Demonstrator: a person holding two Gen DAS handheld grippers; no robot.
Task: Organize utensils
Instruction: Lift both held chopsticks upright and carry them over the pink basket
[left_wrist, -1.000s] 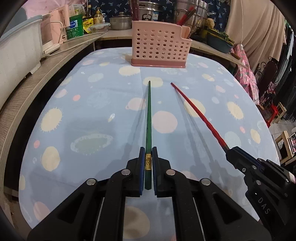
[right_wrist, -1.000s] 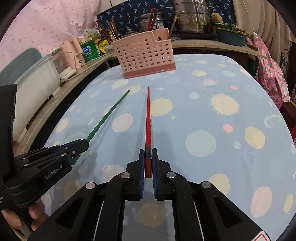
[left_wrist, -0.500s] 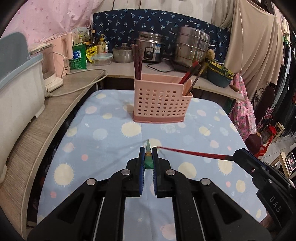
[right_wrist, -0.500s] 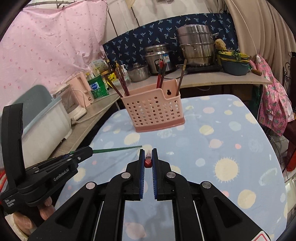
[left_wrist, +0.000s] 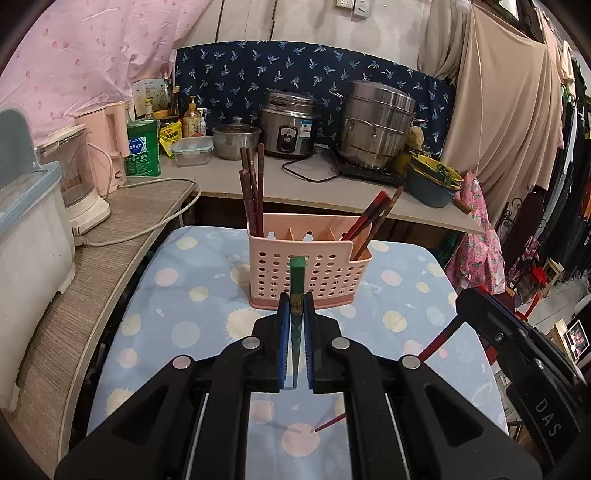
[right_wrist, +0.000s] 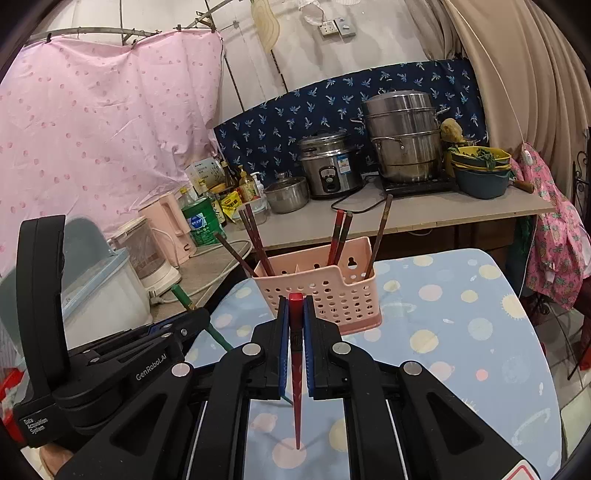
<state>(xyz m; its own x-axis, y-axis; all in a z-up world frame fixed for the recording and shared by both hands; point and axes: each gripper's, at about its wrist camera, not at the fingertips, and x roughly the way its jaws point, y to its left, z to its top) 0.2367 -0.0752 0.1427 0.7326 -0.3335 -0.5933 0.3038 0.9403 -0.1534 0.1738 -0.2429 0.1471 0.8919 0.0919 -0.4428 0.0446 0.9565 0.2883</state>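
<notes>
My left gripper (left_wrist: 295, 306) is shut on a green chopstick (left_wrist: 297, 280), held upright with its tip pointing down at the table. My right gripper (right_wrist: 295, 310) is shut on a red chopstick (right_wrist: 295, 369), also upright with its tip near the cloth. A pink perforated utensil basket (left_wrist: 306, 266) stands ahead on the table, also in the right wrist view (right_wrist: 332, 291), with several dark chopsticks (left_wrist: 253, 192) in its left and right compartments. The right gripper shows at the right of the left wrist view (left_wrist: 509, 339); the left gripper shows at the left of the right wrist view (right_wrist: 122, 362).
The table has a blue cloth with pastel dots (left_wrist: 192, 317). A wooden counter (left_wrist: 122, 221) runs along the left with a white appliance (left_wrist: 33, 236) and kettle. Behind are a rice cooker (left_wrist: 290, 123), steel pots (left_wrist: 380, 122) and bowls (left_wrist: 432, 177).
Both grippers have lifted and tilted their chopsticks from lying along the table to standing upright, tips down. The basket now appears lower and closer in both views.
</notes>
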